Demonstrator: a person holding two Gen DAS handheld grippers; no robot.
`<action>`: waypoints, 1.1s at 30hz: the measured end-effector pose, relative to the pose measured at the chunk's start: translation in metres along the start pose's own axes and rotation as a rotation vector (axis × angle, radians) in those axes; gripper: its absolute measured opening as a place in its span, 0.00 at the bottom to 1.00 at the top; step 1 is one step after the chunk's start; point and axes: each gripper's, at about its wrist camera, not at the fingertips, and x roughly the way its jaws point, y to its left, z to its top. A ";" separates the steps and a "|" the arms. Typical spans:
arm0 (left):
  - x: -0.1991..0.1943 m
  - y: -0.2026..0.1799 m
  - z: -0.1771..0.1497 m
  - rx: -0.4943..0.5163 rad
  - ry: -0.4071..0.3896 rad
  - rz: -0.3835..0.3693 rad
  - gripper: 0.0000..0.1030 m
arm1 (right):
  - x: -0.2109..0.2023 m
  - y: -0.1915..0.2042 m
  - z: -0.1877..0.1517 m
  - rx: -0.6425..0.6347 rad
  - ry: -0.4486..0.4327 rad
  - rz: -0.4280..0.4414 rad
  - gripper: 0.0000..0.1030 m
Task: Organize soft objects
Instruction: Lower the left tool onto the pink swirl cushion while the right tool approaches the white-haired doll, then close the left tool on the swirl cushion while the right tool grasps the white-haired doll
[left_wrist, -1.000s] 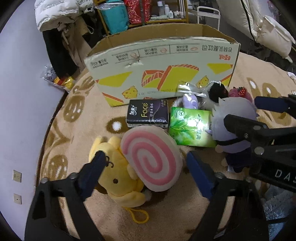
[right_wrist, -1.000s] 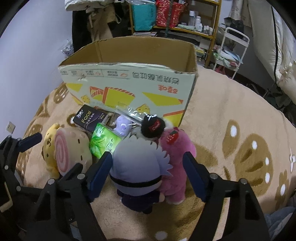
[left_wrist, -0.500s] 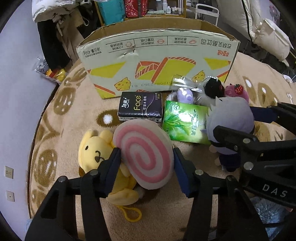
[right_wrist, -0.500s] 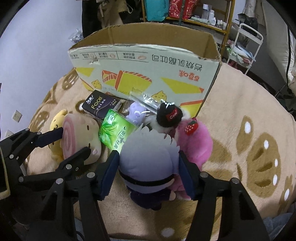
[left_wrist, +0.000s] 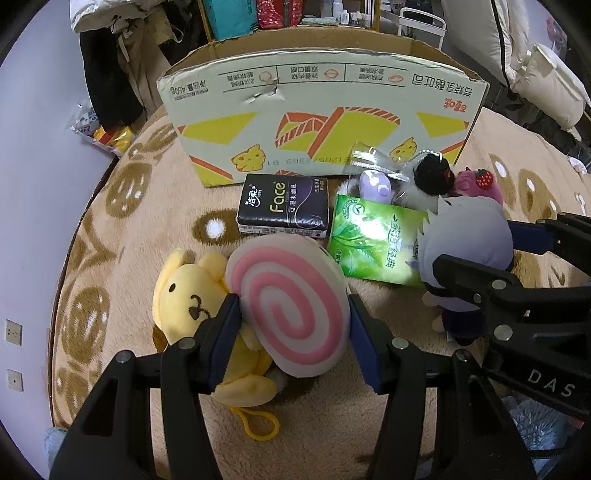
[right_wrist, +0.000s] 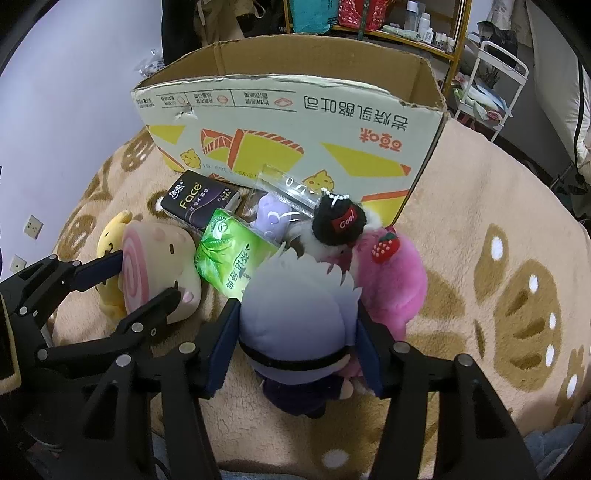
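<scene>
Clearly both toys are light, squashy plush that will give under pressure, so a hold across the plump middle suits them. Left gripper (left_wrist: 293, 325) has its jaws pressed on the pink-and-white swirl cushion (left_wrist: 291, 306), which leans on a yellow plush dog (left_wrist: 192, 299) on the beige rug (left_wrist: 155, 206). Right gripper (right_wrist: 297, 347) is closing its jaws on the grey-haired plush doll (right_wrist: 299, 314), before the cardboard box (right_wrist: 295, 122).
</scene>
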 end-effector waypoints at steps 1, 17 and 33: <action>0.001 0.001 0.000 -0.003 0.000 0.000 0.54 | 0.000 0.000 0.000 -0.001 0.000 -0.001 0.60; -0.008 0.010 -0.001 -0.071 -0.008 -0.042 0.30 | -0.006 0.004 0.001 -0.038 -0.028 -0.016 0.55; -0.067 0.009 0.002 -0.073 -0.242 -0.041 0.30 | -0.056 0.007 0.006 -0.023 -0.212 0.018 0.55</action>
